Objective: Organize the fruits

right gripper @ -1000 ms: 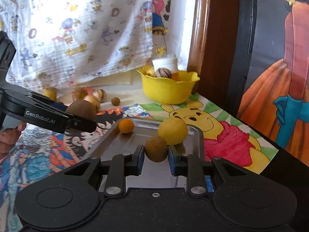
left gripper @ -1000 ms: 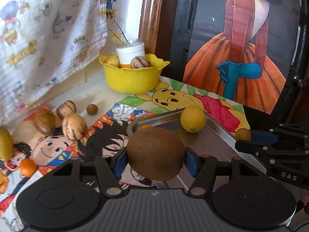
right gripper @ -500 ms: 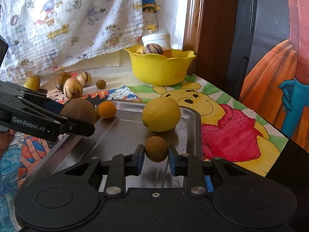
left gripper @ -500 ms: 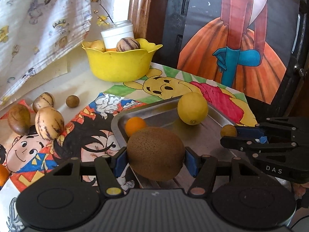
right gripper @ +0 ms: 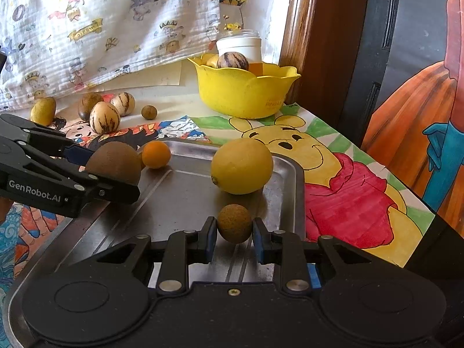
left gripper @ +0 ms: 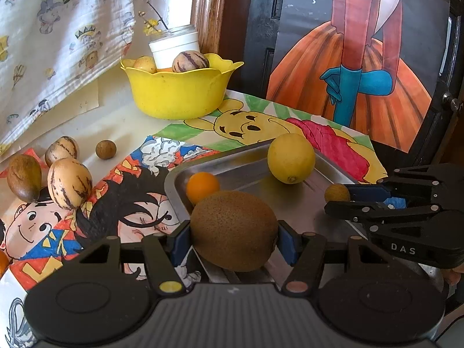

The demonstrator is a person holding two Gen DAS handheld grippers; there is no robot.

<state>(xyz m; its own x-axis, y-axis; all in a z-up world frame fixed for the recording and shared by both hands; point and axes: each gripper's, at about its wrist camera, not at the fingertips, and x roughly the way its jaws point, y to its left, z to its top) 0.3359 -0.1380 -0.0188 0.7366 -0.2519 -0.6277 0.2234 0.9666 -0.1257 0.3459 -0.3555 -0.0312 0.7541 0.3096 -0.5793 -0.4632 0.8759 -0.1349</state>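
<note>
- The left tongs (left gripper: 234, 239) are clamped on a brown kiwi (left gripper: 233, 230), held over the near-left edge of the metal tray (left gripper: 174, 174).
- The right tongs (right gripper: 234, 233) grip a small round brown fruit (right gripper: 234, 222) between their blue pads, above the tray's right part.
- On the tray lie a lemon (right gripper: 241, 166) toward the far right and a small orange (right gripper: 156, 154) at the far-left corner, just beyond the kiwi.
- A yellow bowl (left gripper: 177, 92) stands farther back on the surface, holding a striped fruit (left gripper: 190, 62) and a white jar (left gripper: 174, 45).
- Left of the tray, more fruits (left gripper: 69, 182) sit on the cartoon mat (left gripper: 121, 203).
</note>
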